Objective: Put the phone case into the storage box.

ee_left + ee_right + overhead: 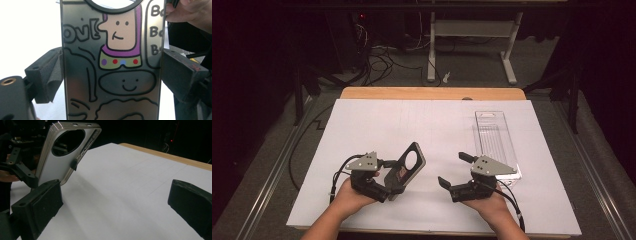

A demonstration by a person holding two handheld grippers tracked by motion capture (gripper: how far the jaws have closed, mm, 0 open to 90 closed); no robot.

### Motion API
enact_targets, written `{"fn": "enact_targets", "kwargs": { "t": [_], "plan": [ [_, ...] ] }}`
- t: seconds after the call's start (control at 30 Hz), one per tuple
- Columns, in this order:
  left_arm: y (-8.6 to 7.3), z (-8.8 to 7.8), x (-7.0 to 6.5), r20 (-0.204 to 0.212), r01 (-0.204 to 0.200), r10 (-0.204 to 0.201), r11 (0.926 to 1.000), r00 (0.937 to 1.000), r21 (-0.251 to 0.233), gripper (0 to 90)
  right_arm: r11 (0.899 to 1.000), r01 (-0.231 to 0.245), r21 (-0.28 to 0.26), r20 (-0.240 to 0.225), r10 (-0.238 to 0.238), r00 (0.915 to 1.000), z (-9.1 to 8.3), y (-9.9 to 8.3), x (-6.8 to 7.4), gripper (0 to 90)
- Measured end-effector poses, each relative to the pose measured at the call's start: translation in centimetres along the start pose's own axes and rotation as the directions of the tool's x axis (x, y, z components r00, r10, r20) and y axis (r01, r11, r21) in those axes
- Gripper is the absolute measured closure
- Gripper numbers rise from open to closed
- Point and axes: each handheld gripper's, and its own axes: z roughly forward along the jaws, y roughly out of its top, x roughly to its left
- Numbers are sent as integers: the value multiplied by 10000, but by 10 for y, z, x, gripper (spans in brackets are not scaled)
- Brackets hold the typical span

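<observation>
A dark room surrounds a wooden table covered by a white sheet; the floor beyond carries loose cables and the white legs of another desk.

Nearest the camera in the high view, the person's two hands come in from the bottom edge. The left gripper is clamped on a phone case, its pads pressing on the case's two long edges, so the jaws stand as wide as the case. The case is lifted off the sheet and tilted, its round camera opening at the upper end. In the left gripper view the case stands upright between the two pads, showing a glossy dark side with cartoon drawings: a purple-hooded face, a smiling oval, bubble lettering. From the right gripper view the plain grey side of the case shows, with the left gripper gripping its lower part.

The right gripper sits just to the right, apart from the case, its jaws spread wide with nothing between them but bare sheet. Whether it rests on the sheet or hangs just above it is hard to tell.

Farther back on the right, behind that gripper, a clear plastic box lies flat on the sheet.
</observation>
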Motion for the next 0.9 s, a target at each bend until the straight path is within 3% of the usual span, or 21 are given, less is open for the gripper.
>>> {"fn": "enact_targets", "kwargs": {
  "t": [0.57, 0.9],
  "plan": [
    [0, 3, -2, 225, -160, 156, 9998, 9996, 149, 132, 10000, -49, -52, -634, 46, 9980, 0, 1, 2, 1],
    [1, 6, -5, 624, -341, 326, 9992, 9975, 229, 131, 9999, -56, -136, -1104, 41, 9939, 0, 2, 6, 1]
  ]
}}
